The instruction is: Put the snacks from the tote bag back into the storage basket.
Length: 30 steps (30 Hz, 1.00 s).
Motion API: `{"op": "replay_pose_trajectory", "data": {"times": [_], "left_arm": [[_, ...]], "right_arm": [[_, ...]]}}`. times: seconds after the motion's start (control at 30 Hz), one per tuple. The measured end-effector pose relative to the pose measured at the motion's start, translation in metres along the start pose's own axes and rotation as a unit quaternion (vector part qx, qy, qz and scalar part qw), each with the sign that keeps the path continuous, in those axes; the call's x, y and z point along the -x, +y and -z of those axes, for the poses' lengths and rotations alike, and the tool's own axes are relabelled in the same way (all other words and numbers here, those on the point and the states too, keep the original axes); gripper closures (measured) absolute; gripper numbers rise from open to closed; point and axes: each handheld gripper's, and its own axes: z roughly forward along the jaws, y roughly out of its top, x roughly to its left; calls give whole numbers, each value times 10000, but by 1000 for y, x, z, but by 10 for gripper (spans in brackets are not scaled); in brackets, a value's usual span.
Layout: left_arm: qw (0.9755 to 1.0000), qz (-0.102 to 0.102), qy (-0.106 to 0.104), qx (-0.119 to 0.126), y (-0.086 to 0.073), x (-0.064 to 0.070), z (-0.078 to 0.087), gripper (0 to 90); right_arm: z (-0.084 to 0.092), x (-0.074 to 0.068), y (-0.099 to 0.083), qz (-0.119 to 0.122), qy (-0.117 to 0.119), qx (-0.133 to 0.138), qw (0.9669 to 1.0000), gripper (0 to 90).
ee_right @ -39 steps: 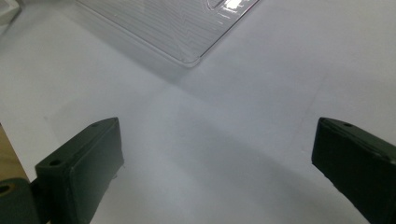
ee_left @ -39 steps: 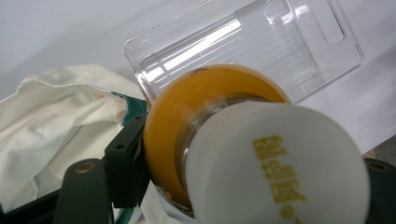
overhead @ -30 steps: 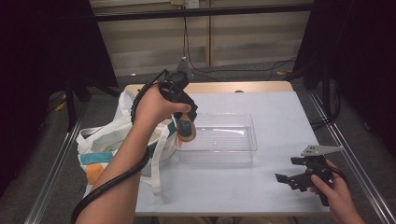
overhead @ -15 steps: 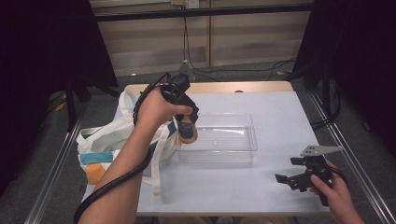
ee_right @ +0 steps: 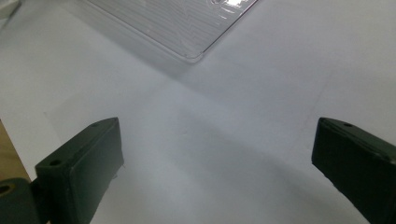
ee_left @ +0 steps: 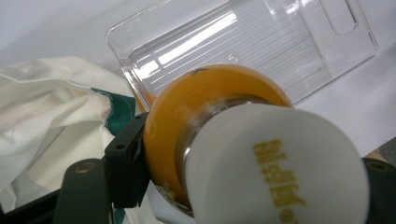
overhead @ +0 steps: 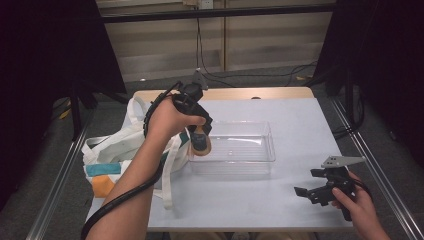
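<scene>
Mid-transfer: left gripper [overhead: 200, 142] clamped on round orange white-capped bottle [ee_left: 205, 116] at clear plastic tray's [overhead: 267, 145] left end; next: lower inside, release; right gripper [overhead: 320, 192] jaws apart, idle near right.

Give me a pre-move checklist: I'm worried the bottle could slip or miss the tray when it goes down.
1. Grip: left gripper is shut on the bottle, jaws pressing its orange body: ok.
2. Cap: the white cap is on the bottle; how tight, cannot tell.
3. Position: bottle hangs at the left end of the tray, partly over the rim: not ok yet for a straight drop.
4. Tray: its floor looks bare and free of things: ok.
5. Bag: lies against the tray's left end, near the bottle's path; snagging, cannot tell.
6. Right gripper: open, low over the table, well apart from the tray: ok.
</scene>
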Motion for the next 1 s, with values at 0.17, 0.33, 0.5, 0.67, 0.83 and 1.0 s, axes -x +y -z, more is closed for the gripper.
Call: {"op": "replay_pose_trajectory", "data": {"times": [0.17,0.33,0.5,0.67,0.83,1.0], "left_arm": [[10000,6,-13,1,-1,-1,-3,303],[10000,10,-32,-23,-1,-1,-6,303],[10000,-17,-27,-17,-2,1,-9,303],[10000,3,-66,-55,-3,0,-12,303],[9999,-2,-50,-94,-4,-1,-16,303],[9999,21,-115,-82,-6,-2,-19,303]], "right_arm": [[0,-1,0,4,10,3,10000,19],[0,0,0,-10,29,-14,10000,19],[-1,-1,0,16,28,-17,10000,20],[0,-1,0,2,30,-24,10000,20],[0,-1,0,2,44,-23,10000,20],[0,-1,0,25,46,-26,10000,19]]}}
